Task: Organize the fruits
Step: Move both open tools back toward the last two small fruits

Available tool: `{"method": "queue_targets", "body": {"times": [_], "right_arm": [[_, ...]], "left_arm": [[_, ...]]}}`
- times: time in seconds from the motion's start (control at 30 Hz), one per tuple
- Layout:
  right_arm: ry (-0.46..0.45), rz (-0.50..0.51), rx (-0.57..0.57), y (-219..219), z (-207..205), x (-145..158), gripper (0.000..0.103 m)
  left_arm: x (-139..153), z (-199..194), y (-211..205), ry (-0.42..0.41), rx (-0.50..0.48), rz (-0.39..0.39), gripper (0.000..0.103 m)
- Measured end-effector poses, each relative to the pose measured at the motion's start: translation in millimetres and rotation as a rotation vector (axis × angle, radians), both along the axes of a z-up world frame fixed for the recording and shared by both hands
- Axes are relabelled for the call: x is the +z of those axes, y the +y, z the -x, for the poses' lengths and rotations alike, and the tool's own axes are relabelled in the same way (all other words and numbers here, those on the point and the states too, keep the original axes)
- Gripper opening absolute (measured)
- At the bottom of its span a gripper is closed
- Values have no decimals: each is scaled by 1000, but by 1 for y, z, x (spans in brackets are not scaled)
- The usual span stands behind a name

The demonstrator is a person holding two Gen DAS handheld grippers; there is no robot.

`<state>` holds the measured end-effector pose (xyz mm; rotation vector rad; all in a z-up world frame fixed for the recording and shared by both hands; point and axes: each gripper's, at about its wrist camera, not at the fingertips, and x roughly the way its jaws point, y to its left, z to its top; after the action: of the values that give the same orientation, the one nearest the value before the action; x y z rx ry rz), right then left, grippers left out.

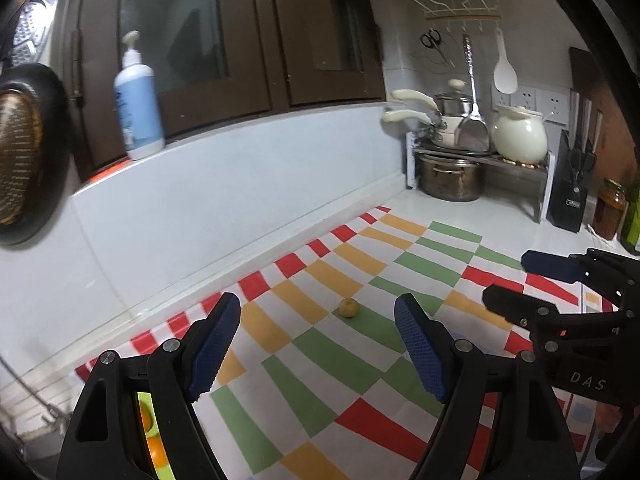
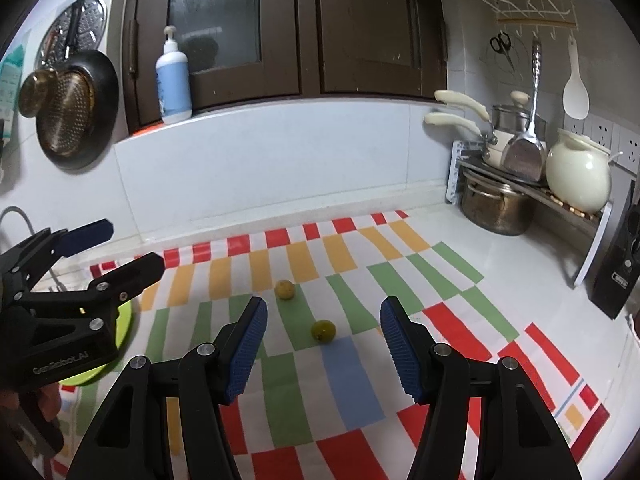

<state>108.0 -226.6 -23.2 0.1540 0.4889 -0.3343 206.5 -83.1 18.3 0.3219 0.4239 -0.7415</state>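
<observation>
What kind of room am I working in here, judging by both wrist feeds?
Almost certainly a home kitchen counter. A metal rack holds stacked steel pots and a cream ceramic pot, a black knife block stands beside it, and a white rice paddle and black scissors hang on the tiled wall.

I count two small yellow-green fruits, two grippers.
Fruit one (image 2: pixel 285 290), fruit two (image 2: pixel 323 331); left gripper (image 1: pixel 318 348), right gripper (image 2: pixel 322 350); one checked cloth (image 2: pixel 400 280).
</observation>
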Motion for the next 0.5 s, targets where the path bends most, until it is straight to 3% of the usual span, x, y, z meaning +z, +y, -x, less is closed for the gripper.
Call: {"method": "queue_targets", "body": {"times": [0.3, 0.5], "right_arm": [[51, -48, -4, -10, -34, -29, 60], [105, -105, -23, -23, -59, -54, 59]], "left_arm": [[-24, -34, -24, 42, -44, -19, 76], [-48, -61, -41, 130, -58, -35, 68]]}}
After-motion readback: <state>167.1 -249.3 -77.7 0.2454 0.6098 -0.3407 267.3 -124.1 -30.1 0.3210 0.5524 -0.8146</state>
